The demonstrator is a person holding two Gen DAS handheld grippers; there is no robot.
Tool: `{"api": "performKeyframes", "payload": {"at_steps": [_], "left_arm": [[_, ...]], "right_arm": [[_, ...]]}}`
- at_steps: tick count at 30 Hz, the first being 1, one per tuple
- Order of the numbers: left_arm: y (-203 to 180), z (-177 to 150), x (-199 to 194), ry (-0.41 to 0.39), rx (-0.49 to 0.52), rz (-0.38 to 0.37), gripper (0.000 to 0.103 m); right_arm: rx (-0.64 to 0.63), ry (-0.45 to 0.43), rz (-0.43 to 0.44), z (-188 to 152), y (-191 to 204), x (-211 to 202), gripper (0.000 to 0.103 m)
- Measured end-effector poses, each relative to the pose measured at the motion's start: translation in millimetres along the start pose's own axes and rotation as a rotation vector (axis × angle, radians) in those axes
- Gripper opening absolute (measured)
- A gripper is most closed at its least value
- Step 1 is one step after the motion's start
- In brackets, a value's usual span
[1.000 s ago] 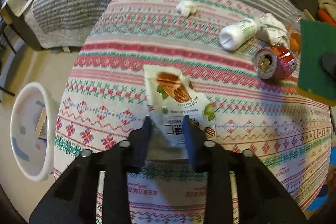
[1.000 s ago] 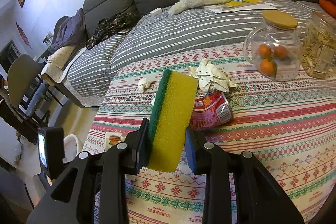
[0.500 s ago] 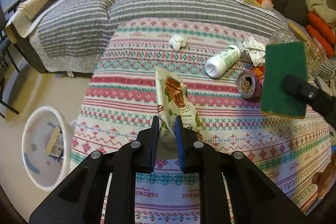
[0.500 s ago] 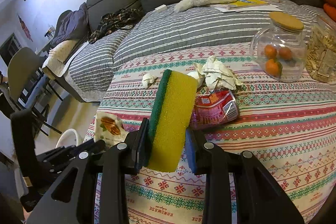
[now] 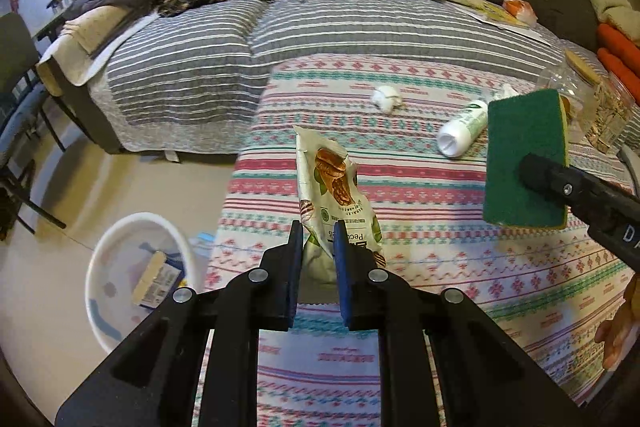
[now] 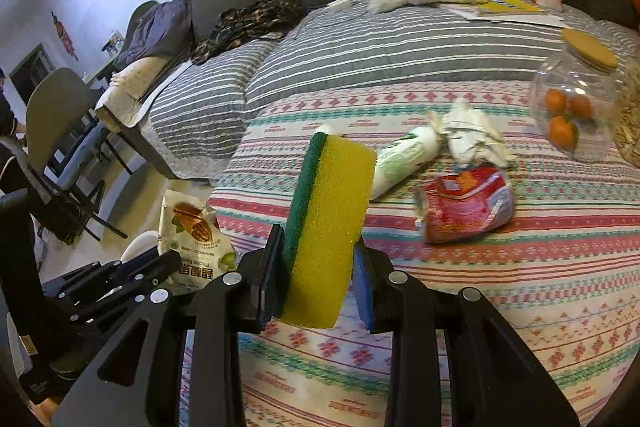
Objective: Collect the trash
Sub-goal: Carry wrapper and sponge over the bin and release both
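- Left wrist view: the left gripper (image 5: 316,247) has its jaws pinched tight on the lower end of a crinkled white foil snack bag printed with pecans (image 5: 334,187). The bag stands up clear of the patterned red, teal and white tablecloth (image 5: 440,251).
- The bag looks empty, thin and light. It should flop and crumple, and the foil may slide between the pads. A pinch well in from the edge, as here, seems the safest hold.
- Down on the floor to the left sits a round white plastic basin (image 5: 136,223) with a flattened carton in it. It is probably where the trash goes.
- Other litter lies on the cloth: a white plastic bottle with green print (image 5: 460,131) on its side, and a small crumpled white tissue (image 5: 386,97) farther back.
- Right wrist view: the right gripper (image 6: 318,267) is partly closed on a yellow sponge with a green scouring face (image 6: 328,223), held upright.
- A crushed red drink can (image 6: 464,203) lies on its side just right of the sponge. It looks stiff and light and may roll. Behind it is a wad of crumpled white paper (image 6: 472,135), soft and easy to pinch.
- A clear glass jar with a cork lid (image 6: 572,107), holding oranges, stands near the trash. It is fragile and best avoided.
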State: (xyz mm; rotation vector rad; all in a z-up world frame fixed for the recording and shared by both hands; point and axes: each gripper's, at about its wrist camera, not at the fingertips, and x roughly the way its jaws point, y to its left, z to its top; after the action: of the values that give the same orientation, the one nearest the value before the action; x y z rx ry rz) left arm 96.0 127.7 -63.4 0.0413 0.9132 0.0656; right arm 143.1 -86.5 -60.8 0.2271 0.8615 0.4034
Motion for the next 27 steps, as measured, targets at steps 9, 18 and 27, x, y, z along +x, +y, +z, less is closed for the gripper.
{"api": "performKeyframes", "payload": {"at_steps": [9,18,27], "left_arm": [[61.2,-6.0,-20.0,-0.025,-0.073,0.072,0.015],[158.9,-18.8,-27.1,0.0,-0.232,0.153,0.017],[208.7,-27.8,-39.9,0.005,-0.338,0.175,0.049]], "right_arm": [[-0.052,0.045,0.088,-10.0,59.3,29.9,0.032],[-0.149,0.108,0.168,-31.5,136.1,63.7,0.032],[-0.242,0.175,0.212,-52.3,199.8,98.0,0.032]]}}
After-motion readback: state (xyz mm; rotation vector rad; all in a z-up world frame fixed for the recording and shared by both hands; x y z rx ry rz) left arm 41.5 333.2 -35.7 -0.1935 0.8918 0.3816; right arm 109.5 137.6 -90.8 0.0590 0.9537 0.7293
